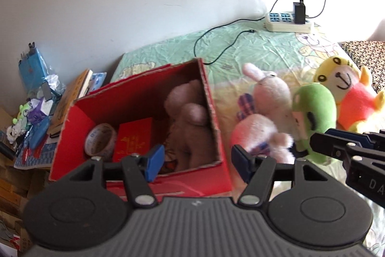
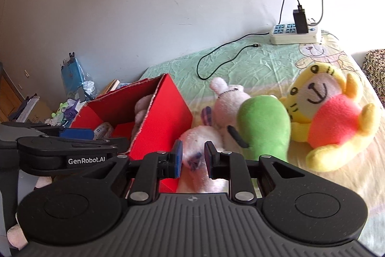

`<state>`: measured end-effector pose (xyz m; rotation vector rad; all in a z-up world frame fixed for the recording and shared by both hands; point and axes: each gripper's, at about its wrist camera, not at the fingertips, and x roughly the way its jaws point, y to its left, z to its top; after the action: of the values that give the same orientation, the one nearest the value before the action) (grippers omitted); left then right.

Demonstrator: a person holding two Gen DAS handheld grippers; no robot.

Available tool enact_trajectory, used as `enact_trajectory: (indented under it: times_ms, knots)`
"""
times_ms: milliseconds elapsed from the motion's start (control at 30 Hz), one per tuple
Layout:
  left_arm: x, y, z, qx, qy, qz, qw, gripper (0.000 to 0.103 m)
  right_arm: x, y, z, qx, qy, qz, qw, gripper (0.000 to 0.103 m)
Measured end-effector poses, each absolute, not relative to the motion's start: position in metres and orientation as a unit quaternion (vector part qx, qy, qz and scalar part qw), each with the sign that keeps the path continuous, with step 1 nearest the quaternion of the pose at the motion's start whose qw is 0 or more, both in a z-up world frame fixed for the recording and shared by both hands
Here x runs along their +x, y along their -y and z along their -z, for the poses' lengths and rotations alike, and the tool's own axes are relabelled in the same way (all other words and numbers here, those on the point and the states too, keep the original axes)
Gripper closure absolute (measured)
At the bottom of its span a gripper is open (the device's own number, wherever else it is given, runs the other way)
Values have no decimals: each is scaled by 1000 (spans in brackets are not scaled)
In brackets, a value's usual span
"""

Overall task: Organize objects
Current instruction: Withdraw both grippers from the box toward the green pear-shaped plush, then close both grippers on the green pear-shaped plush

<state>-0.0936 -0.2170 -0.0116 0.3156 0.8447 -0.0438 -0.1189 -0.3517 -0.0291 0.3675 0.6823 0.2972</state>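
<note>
Inside the red box (image 1: 217, 172): a brownish plush toy (image 1: 190, 122), half in shadow, beside a tape roll (image 1: 101, 140) and a red packet (image 1: 133, 142). Just right of the box, on the bed sheet (image 1: 240, 52): pink bunny (image 1: 264, 107), green toy (image 1: 315, 112), yellow bear (image 1: 346, 90), overlapping. Left gripper (image 1: 197, 163) spread and empty above the box's near wall; right gripper (image 2: 193, 158) narrowed over the bunny's foot, any contact hard to make out.

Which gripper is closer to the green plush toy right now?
The right. The right gripper sits just beside the green plush toy, over the pink plush. The left gripper hangs farther off, at the red box's front wall, the pink plush between.
</note>
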Motion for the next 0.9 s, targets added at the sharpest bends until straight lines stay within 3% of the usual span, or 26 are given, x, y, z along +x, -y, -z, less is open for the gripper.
enact_trajectory:
  times_ms: [900]
  knots:
    - [-103,324,49,191,-444,49,874,30,-129,451,61,234,-360,-128,894,80]
